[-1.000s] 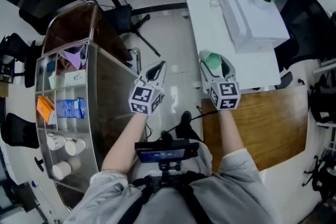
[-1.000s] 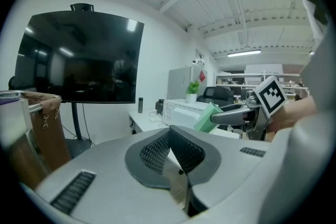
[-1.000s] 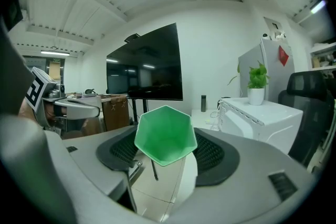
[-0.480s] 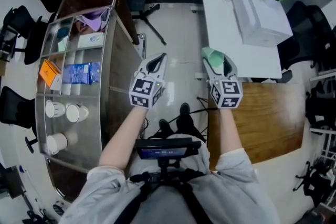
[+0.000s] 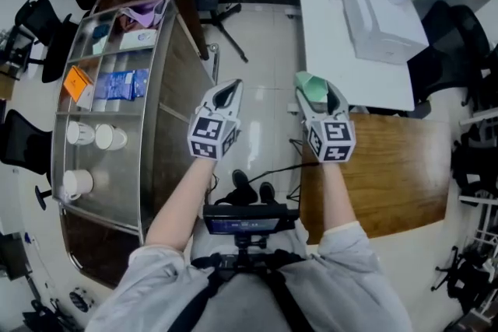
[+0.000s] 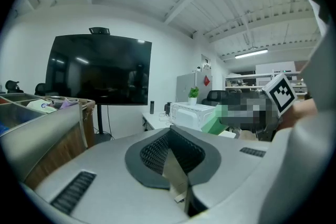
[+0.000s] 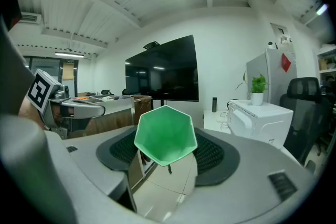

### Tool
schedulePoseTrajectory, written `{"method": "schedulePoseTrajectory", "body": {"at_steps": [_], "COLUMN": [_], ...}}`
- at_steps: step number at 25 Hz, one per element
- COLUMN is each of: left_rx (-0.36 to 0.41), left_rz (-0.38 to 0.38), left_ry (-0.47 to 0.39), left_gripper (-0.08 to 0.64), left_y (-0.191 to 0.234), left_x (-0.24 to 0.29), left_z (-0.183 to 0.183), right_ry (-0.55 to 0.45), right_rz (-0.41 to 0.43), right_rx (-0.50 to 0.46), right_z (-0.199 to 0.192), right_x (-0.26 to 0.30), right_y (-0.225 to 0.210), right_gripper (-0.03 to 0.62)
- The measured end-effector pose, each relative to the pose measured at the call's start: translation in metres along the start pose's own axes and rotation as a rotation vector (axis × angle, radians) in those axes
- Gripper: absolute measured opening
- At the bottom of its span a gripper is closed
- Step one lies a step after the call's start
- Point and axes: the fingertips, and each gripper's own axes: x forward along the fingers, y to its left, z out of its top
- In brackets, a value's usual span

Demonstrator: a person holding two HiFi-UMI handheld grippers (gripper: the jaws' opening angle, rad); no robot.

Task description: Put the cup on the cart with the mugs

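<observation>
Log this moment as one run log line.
right gripper: shut on green cup | left gripper: shut, empty | cart: at left, holds white mugs | green cup: not yet on cart

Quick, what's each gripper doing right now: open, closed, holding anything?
Left gripper: closed, jaws together, nothing between them.
Right gripper: closed on the green cup.

Both forearms [image 5: 180, 202] reach forward side by side, bare below grey sleeves [image 5: 354, 245]. The left gripper [image 5: 225, 93] has its jaws pressed together (tips meeting in a point). The right gripper [image 5: 315, 88], level with it, clamps a green cup [image 7: 165, 135].
</observation>
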Motion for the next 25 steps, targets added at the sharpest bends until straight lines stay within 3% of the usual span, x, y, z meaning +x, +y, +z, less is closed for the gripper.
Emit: {"method": "schedulePoseTrajectory", "body": {"at_steps": [7, 13, 19, 25], "left_rx": [-0.005, -0.018, -0.018, -0.031], "left_rz": [0.073, 0.172, 0.269, 0.411], "left_ry": [0.016, 0.033, -0.002, -0.01], "left_gripper": [0.006, 0.005, 0.005, 0.005], "left_y": [-0.042, -0.032, -0.007, 0.035], "left_x": [-0.034, -0.085, -0.141, -0.215], "left_z": [-0.011, -0.022, 0.0, 0.028], "right_ry": [0.003, 0.016, -0.007, -0.015], "right_rz": [0.102, 0.201, 0.329, 0.547], "right_rx": [-0.001, -0.025, -0.068, -0.138], "right_z": [-0.011, -0.022, 0.007, 0.047], "right_x": [-0.036, -0.034, -0.027, -0.019], "right_y": [0.001, 0.039, 0.1, 0.199], "right_gripper": [0.311, 0.311, 0.311, 0.311]}}
